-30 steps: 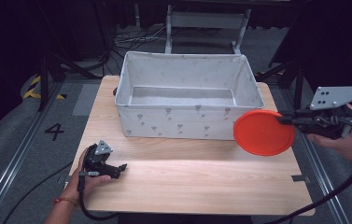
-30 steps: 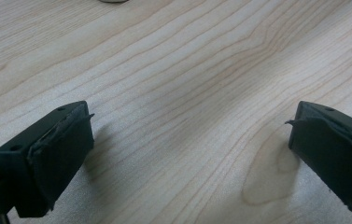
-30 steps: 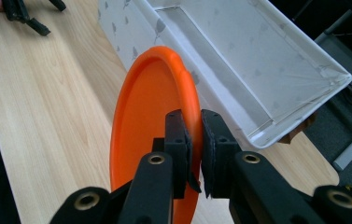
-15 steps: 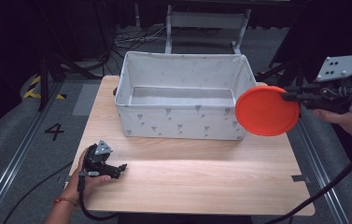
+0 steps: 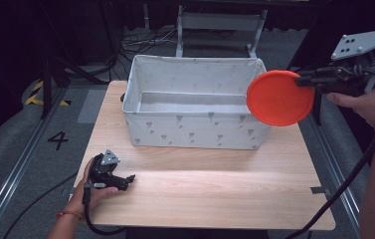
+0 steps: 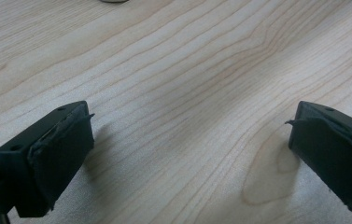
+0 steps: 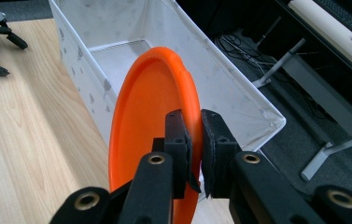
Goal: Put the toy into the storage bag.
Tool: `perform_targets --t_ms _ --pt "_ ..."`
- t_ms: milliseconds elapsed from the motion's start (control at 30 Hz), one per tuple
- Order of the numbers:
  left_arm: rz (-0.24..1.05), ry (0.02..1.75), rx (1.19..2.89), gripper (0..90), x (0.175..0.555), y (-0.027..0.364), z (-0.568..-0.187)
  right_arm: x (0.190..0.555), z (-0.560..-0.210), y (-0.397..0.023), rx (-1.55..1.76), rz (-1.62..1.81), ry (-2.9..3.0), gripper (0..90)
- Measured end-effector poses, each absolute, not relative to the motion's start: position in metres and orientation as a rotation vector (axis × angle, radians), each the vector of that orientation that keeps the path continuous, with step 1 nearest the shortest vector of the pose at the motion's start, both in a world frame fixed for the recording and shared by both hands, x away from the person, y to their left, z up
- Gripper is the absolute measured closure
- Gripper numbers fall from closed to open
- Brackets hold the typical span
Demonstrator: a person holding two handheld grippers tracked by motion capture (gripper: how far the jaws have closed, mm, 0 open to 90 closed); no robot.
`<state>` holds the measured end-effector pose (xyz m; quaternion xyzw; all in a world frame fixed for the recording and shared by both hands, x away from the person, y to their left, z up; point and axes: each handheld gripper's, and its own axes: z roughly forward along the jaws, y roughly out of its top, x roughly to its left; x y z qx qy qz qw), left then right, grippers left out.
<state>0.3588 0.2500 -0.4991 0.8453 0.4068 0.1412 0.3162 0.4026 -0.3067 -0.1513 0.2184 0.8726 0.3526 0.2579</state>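
The right gripper (image 5: 308, 78) pinched the orange plate (image 5: 277, 97) by its rim above the fabric bin's (image 5: 195, 132) right end, not yet inside, while the left gripper (image 6: 187, 154) rested spread on the table (image 5: 215, 194).

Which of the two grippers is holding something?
The right gripper, raised beside the fabric bin, is shut on the rim of the orange plate. The left gripper rests on the table with open, empty jaws.

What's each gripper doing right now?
Left gripper: open, nothing between its jaws, resting on the table.
Right gripper: shut on the orange plate's rim.
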Motion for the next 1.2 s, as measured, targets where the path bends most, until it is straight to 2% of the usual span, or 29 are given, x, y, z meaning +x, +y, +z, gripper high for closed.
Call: perform_targets --t_ms 633,1200 --pt "0.370 1.070 2.226 0.2 0.359 0.250 -0.499 0.473 -0.170 -0.270 0.567 0.910 2.408 82.2" --pt "0.368 1.065 2.228 0.2 0.359 0.250 -0.499 0.503 -0.197 -0.261 0.580 0.869 2.418 82.1"
